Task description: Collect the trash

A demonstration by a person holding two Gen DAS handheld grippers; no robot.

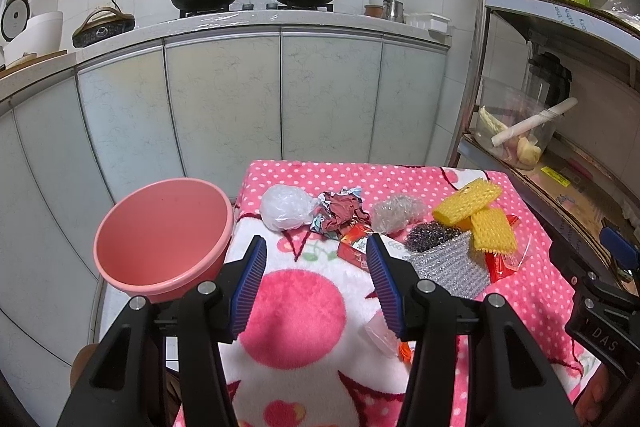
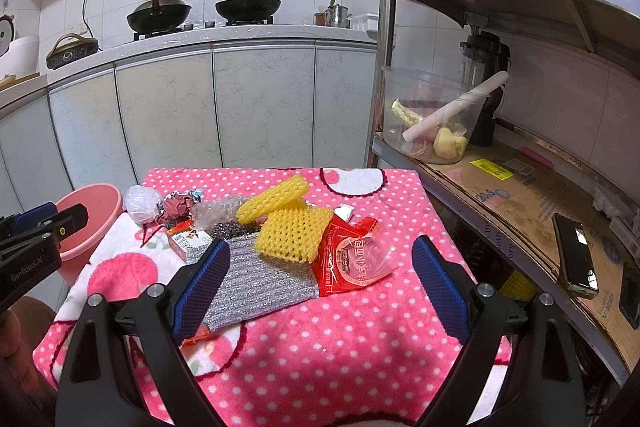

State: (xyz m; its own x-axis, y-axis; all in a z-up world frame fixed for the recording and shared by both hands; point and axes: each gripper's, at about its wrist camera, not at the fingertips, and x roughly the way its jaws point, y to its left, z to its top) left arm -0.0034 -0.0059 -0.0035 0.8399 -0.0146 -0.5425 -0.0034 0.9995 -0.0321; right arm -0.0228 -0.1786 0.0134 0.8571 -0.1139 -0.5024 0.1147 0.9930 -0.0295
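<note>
Trash lies heaped on our pink polka-dot blanketed table: yellow foam nets, a red plastic wrapper, a silver scouring cloth. Our round pink plastic basin sits at the table's left edge. Our left claw and right claw both hover spread apart, gripping nothing.

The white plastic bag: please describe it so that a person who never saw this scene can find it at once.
Look at the pink dotted blanket covering the table, then at the row of trash along its far side. The white plastic bag is the end piece nearest the pink bucket. It alone is a pale, knotted ball; its neighbour is a dark red crumpled wrapper.
</note>
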